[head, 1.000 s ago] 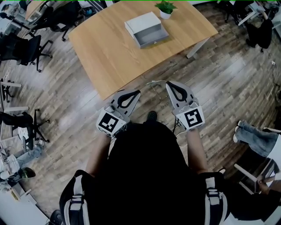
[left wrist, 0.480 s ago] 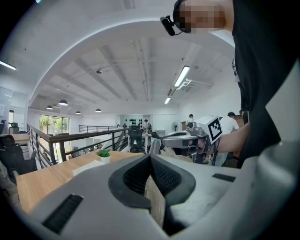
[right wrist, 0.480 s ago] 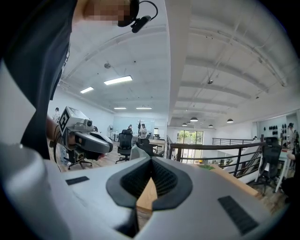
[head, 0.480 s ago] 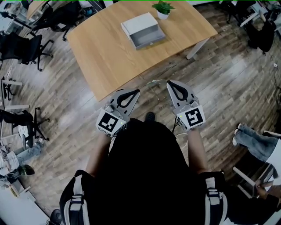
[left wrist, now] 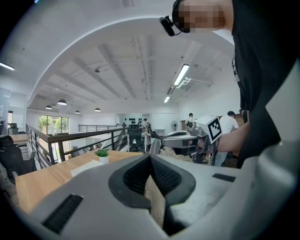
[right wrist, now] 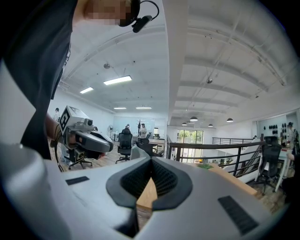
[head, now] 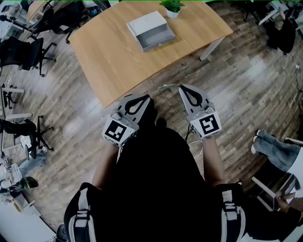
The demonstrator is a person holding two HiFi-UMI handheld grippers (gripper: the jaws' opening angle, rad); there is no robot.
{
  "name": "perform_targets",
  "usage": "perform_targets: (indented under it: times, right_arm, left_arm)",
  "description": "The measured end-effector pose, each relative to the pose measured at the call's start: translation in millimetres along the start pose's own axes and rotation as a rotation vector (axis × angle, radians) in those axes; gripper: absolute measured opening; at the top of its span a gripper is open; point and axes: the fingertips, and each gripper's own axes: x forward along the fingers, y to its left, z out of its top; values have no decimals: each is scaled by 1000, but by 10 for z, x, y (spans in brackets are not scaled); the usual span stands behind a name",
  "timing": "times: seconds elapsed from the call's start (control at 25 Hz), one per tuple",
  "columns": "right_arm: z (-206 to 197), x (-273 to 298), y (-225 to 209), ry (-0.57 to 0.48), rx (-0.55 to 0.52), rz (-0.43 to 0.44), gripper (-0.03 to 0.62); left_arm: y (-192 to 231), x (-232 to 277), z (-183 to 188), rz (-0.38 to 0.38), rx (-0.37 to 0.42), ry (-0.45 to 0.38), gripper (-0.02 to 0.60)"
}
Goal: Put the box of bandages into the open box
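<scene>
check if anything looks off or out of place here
Nothing is spilled or damaged. The open box sits askew on the table, beside a potted plant. The odd part: no box of bandages shows anywhere, and the left gripper and right gripper are both shut on nothing, over the floor.

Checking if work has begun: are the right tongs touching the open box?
Apart. Head view: the right tongs hang over floor, the open box far off on the table.
</scene>
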Motion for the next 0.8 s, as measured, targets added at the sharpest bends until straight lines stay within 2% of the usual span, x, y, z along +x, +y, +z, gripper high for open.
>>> perform_targets:
  times: [0.44,0.56,0.8]
  right_arm:
    - [41,18,-110,-52,-30,-38,25]
    - [47,59,-173,-43,-31,-43,25]
    - [-8,238,-404,-26,-15,-70,25]
  left_arm:
    - [57,240,-20,-63,12,-5,23]
    - [98,334,-36,-86,16,14,23]
    - [327,594,-35,-109,-5,-3,23]
